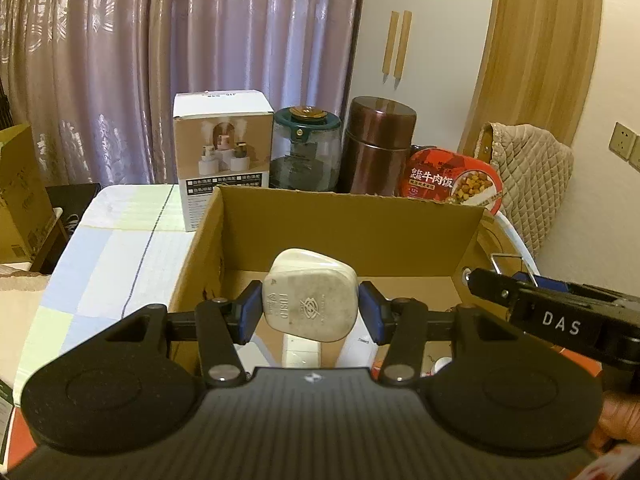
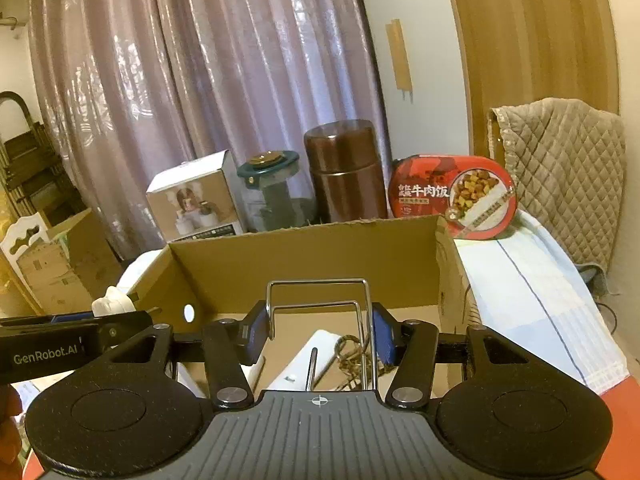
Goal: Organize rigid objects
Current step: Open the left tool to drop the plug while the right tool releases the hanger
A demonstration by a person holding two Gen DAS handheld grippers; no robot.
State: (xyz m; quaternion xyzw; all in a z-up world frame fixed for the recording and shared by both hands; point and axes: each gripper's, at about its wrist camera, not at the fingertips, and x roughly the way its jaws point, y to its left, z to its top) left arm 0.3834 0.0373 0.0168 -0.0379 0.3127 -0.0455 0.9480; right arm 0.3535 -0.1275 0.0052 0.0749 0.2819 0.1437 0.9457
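Left gripper [image 1: 310, 307]: blue pads clamped on either side of a white fused plug [image 1: 309, 295] — held above the open cardboard box [image 1: 352, 216].
Right gripper [image 2: 319, 330]: pads pressed on a bent metal wire frame [image 2: 320, 300], its loop rising past the fingertips, over the same box.
Beyond the fingers: white product carton [image 1: 222, 152], glass jar [image 1: 306, 148], brown canister [image 1: 378, 144], red beef-rice meal tub [image 1: 452, 180] — lined up behind the box's far wall.
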